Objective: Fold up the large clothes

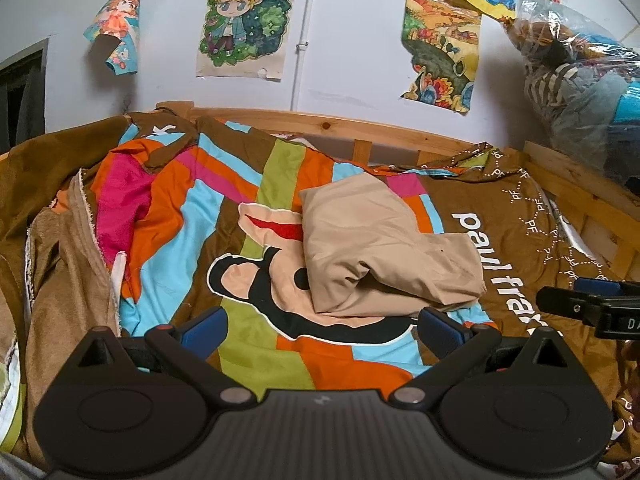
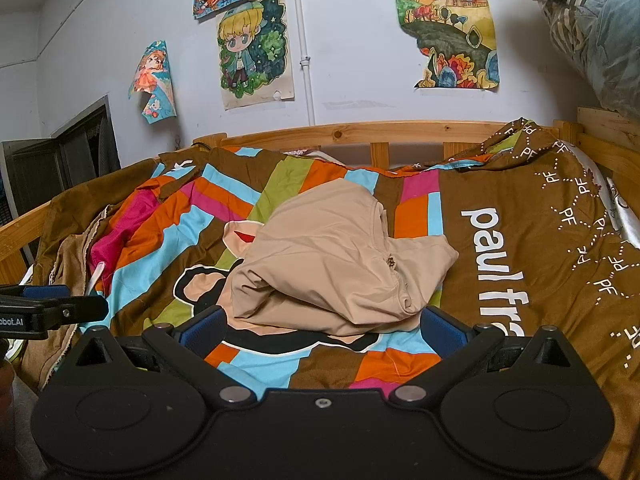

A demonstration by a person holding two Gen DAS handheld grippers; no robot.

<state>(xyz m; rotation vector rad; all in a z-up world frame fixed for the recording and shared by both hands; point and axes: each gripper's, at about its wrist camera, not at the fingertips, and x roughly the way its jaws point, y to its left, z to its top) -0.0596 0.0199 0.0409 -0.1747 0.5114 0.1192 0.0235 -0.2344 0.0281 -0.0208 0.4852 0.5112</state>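
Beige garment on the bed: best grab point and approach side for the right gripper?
Take the beige garment at its loose right-hand flap, near the seam, coming in low from the near right. That flap lies as a thin layer flat on the bedspread, while the near middle is a bulky rolled fold. The right gripper is open and just short of the near edge.

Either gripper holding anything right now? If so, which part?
Nothing held. Left gripper and right gripper are both open, with no cloth between the fingers. The beige garment lies loose on the quilt, just ahead of them.
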